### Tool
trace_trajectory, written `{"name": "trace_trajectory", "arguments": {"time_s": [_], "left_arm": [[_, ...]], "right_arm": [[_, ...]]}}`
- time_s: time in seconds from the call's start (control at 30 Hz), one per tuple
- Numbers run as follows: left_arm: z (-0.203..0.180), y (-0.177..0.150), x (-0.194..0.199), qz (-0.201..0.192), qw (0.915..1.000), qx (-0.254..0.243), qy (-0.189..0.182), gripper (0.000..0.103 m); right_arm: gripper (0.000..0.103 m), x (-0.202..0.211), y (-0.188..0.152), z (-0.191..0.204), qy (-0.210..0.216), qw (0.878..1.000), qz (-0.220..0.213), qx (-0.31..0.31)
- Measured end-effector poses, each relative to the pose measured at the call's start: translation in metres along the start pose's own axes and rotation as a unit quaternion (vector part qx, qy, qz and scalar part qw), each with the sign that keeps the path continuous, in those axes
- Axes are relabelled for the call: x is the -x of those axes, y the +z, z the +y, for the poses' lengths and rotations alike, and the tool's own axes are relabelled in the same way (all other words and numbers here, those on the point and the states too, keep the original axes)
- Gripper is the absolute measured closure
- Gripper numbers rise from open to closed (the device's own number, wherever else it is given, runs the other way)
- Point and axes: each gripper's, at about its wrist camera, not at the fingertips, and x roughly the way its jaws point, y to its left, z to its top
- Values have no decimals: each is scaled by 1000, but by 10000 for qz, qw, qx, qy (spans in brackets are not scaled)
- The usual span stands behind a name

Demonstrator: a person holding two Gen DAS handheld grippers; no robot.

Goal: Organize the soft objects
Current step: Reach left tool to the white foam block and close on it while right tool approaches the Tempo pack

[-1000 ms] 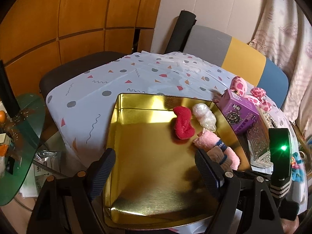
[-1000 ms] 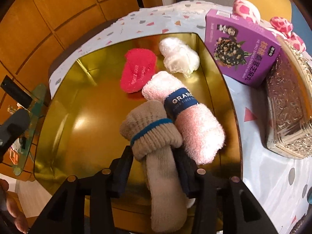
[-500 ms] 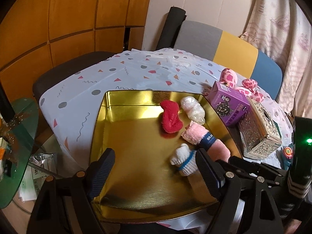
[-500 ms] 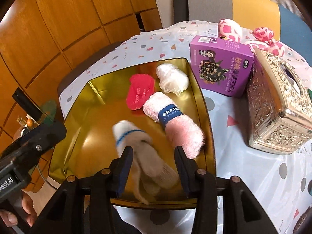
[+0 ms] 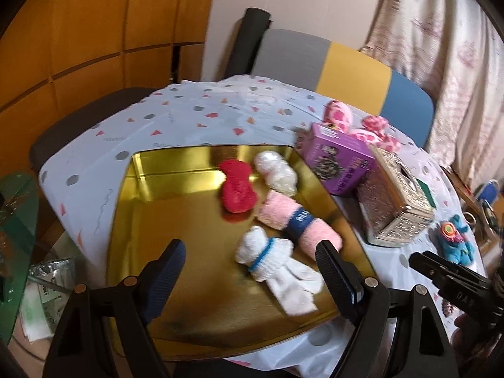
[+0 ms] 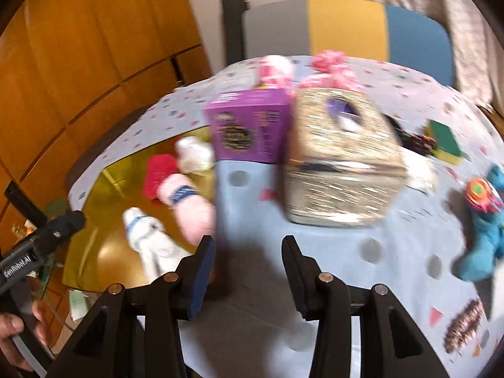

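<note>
Four soft things already lie in the gold tray point(image 5: 132, 208), which sits at the counter's near left corner on the spotted tablecloth point(image 5: 201, 116). Farthest in are a red plush piece point(image 5: 237, 189) and a white fluffy bundle point(image 5: 277, 173); nearer is a rolled pink towel point(image 5: 299, 223) with a dark band round its middle, and nearest a white sock with a blue stripe point(image 5: 277, 267), lying limp with its toe toward the tray's near edge.

The left claw point(image 5: 250, 280) hovers over the near part of the tray, its jaws set wide with nothing between them. The right claw point(image 6: 249, 274) is over bare cloth to the right of the tray, jaws a moderate way apart and empty; its view is blurred.

Still out on the counter are a blue plush toy point(image 6: 482, 245) near the right edge and pink spotted plush pieces point(image 5: 338, 115) toward the far edge, behind the purple box point(image 5: 340, 163) and the glittery tissue box point(image 5: 397, 201).

I'd judge the blue toy light, squashy and not at all fragile. Its limbs would flop, so a pinch across the thick middle of the body looks safest, closed well in since plush gives under the pads.
</note>
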Motion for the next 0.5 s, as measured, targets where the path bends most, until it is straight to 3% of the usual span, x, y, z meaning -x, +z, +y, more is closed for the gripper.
{"name": "trace_trajectory", "arguments": {"time_s": [0.17,0.33,0.5], "left_arm": [[-17,0,-6,217,9992,-47,-328,18],[-55,-2,-6,301,9952,-620,-699,18],[-104,-5,-8,397,9843,-1274,-1152,18]], "right_arm": [[59,21,-15,-55,-382,9979,-43,-528],[59,50,-33,-117,-857,9906,-111,-1058],[59,86,-43,-180,-1408,9779,-211,-1531]]}}
